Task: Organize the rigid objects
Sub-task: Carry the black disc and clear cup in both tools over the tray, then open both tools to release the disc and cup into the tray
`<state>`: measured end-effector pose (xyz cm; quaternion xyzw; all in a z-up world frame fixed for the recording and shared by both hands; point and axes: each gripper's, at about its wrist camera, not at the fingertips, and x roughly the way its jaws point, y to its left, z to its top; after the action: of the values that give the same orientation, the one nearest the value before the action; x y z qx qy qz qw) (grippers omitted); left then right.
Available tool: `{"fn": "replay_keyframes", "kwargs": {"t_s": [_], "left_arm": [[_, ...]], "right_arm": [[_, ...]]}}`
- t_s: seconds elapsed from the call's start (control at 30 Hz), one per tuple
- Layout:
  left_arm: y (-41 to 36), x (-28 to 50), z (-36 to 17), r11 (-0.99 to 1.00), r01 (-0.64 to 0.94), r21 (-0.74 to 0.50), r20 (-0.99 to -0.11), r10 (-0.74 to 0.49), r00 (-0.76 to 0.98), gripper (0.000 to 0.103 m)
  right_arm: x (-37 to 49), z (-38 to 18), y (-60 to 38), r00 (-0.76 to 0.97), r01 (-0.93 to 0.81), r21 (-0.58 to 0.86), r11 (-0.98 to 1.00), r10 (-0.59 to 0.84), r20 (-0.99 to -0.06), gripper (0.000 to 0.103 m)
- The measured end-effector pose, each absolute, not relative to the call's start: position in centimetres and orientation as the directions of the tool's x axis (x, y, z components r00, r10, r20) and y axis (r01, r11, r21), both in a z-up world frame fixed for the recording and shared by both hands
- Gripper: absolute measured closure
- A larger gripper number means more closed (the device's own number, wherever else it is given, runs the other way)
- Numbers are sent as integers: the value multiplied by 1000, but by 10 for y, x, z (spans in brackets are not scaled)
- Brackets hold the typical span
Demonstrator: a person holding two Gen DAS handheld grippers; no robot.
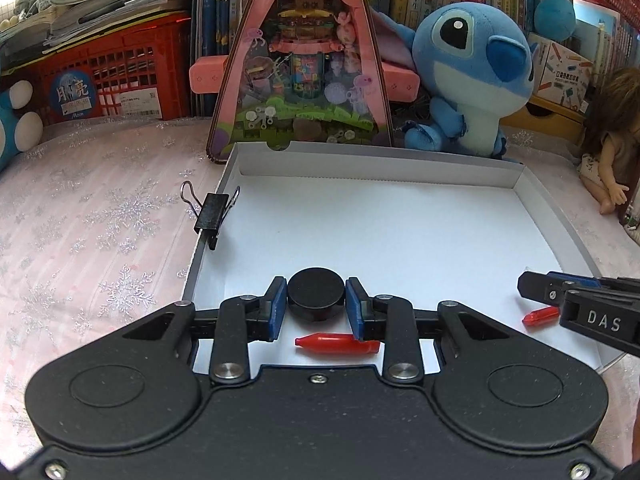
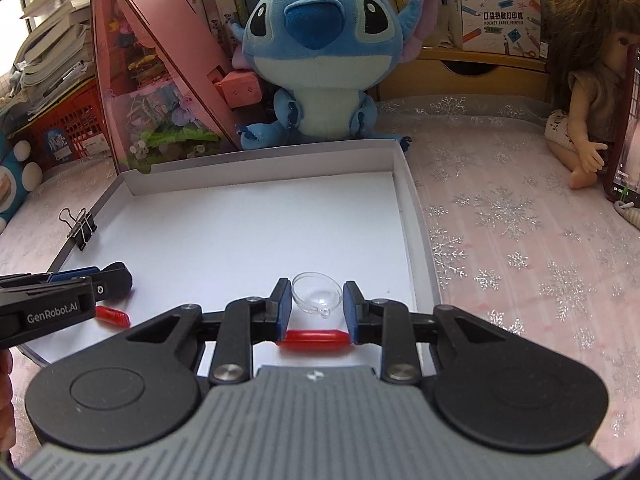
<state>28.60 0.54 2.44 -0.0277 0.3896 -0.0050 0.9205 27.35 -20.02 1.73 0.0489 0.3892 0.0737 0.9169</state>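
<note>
My left gripper [image 1: 316, 293] is shut on a black round disc [image 1: 316, 300], held low over the near part of a shallow white box [image 1: 376, 170]. A red bullet-shaped piece [image 1: 338, 345] lies on the box floor just under it. My right gripper [image 2: 316, 295] is shut on a clear plastic suction cup [image 2: 316, 294], also low over the box [image 2: 405, 188], with a second red piece [image 2: 316, 340] beneath it. Each gripper shows in the other's view: the right gripper [image 1: 534, 287] and the left gripper [image 2: 118, 278]. Whether the disc or the cup touches the floor I cannot tell.
A black binder clip [image 1: 212, 212] is clamped on the box's left wall. Behind the box stand a pink triangular display [image 1: 300, 80] and a blue plush toy [image 2: 320, 48]. A doll [image 2: 588, 120] sits at the right. Books and a red crate [image 1: 116, 76] line the back.
</note>
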Motion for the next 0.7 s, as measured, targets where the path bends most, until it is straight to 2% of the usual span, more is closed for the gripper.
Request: {"fn": "replay_keyframes", "kwargs": {"t_s": [0.13, 0.17, 0.23, 0.27, 0.33, 0.5, 0.57, 0.7], "left_arm": [[3, 286, 22, 999, -12, -43, -711, -22, 703, 73], [2, 285, 21, 999, -9, -38, -709, -21, 705, 73], [1, 283, 23, 999, -4, -40, -701, -26, 713, 72], [1, 281, 25, 999, -2, -42, -691, -27, 722, 67], [1, 276, 30, 999, 6, -36, -678, -29, 735, 56], [4, 255, 48, 999, 23, -32, -650, -38, 759, 39], [6, 243, 56, 999, 35, -37, -629, -50, 776, 30], [14, 213, 68, 996, 57, -70, -591, -88, 802, 26]], "right_arm": [[274, 18, -200, 689, -95, 151, 984, 174, -704, 70], [273, 18, -201, 692, -93, 155, 984, 176, -701, 65], [271, 20, -203, 700, -84, 170, 982, 180, -691, 62], [268, 21, -205, 705, -84, 179, 980, 185, -685, 50], [263, 26, -206, 716, -92, 187, 978, 195, -670, 47], [241, 43, -209, 756, -121, 163, 979, 198, -624, 42], [229, 51, -210, 775, -137, 141, 981, 194, -601, 39], [197, 64, -213, 807, -186, 112, 976, 216, -549, 31]]}}
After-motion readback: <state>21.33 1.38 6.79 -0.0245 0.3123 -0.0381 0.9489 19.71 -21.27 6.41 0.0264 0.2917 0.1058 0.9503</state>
